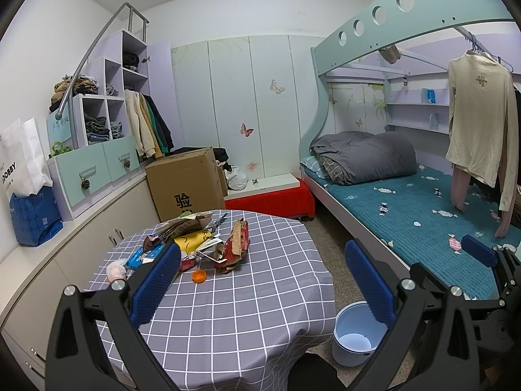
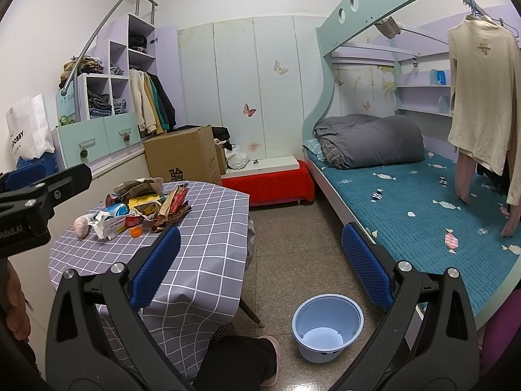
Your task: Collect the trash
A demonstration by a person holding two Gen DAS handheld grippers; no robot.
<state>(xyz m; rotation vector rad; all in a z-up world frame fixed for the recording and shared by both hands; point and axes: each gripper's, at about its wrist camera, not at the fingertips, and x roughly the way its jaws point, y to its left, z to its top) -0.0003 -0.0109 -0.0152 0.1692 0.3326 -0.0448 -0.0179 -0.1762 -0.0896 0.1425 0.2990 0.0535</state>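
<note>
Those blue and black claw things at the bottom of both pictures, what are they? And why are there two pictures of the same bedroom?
They are grabbing tools, and a person holds one in each hand. Each tool has two blue padded fingers on black arms, plus a little camera looking out between them. One picture comes from the left gripper, the other from the right gripper. That is why the room shows twice, from slightly different spots. In the right picture you can also see the left tool from the side, at the left edge.

Both grippers are wide open and hold nothing. On the round table with the grey checked cloth lies a pile of crumpled wrappers and paper trash and an orange bottle cap. On the floor stands an empty light blue plastic bucket, probably where the trash will go.
</note>
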